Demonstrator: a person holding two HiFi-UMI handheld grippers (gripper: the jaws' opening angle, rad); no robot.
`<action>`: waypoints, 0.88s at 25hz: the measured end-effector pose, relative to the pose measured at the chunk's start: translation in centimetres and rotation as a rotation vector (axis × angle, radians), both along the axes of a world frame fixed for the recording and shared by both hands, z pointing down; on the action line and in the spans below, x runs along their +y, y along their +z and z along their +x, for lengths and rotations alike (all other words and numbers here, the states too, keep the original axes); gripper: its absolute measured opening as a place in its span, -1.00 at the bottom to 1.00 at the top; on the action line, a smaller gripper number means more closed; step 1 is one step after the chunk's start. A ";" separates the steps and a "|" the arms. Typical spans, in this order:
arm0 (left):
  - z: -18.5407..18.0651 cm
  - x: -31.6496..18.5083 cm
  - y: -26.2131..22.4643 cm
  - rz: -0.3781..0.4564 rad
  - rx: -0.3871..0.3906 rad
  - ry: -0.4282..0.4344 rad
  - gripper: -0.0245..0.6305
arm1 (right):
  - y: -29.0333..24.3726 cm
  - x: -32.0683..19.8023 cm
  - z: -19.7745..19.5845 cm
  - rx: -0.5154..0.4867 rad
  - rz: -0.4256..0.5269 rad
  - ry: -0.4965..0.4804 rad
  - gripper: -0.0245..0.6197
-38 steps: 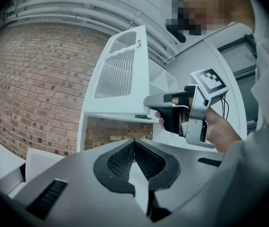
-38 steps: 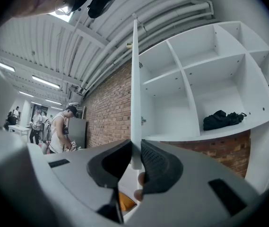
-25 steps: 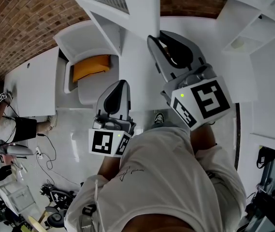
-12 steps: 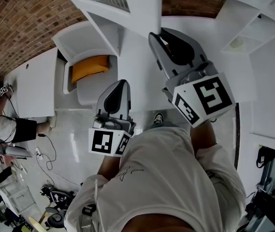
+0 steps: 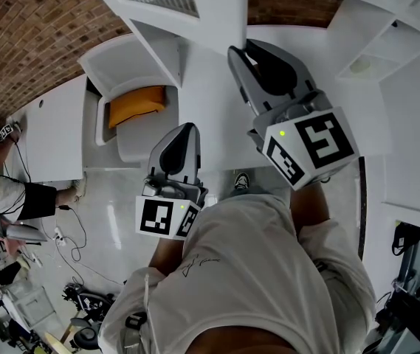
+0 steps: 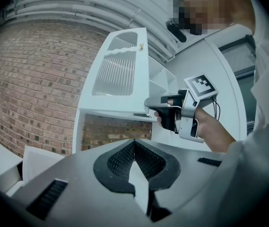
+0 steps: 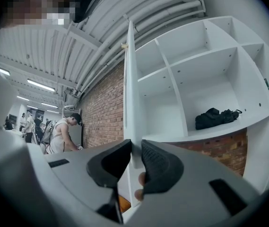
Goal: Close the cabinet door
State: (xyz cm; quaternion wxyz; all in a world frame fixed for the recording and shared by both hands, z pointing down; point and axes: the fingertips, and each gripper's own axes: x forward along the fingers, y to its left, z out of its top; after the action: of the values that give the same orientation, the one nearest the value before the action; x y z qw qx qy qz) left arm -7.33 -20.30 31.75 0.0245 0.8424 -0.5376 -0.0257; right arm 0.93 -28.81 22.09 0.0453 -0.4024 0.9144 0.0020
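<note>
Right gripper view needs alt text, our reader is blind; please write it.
The right gripper clamps the edge of an open white cabinet door, seen edge-on. Right of it, white shelves hold a black bag; a brick wall stands left.

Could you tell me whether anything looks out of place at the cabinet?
Only the cabinet door: it stands open, the right gripper clamped on its edge. A black bag lies in one compartment; nothing looks damaged or spilled.
</note>
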 end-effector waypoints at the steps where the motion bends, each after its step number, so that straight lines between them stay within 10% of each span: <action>1: 0.0 0.0 0.0 0.000 0.000 0.001 -0.88 | 0.0 0.0 0.0 0.001 0.000 0.000 -0.69; 22: 0.5 0.0 0.1 -0.004 -0.004 0.009 -0.88 | 0.0 -2.0 1.3 -0.012 -0.005 0.028 -0.67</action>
State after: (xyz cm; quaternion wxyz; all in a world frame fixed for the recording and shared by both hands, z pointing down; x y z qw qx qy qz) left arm -6.84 -20.25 31.86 0.0252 0.8447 -0.5341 -0.0229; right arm 2.20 -30.80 22.11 0.0495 -0.4152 0.9084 -0.0020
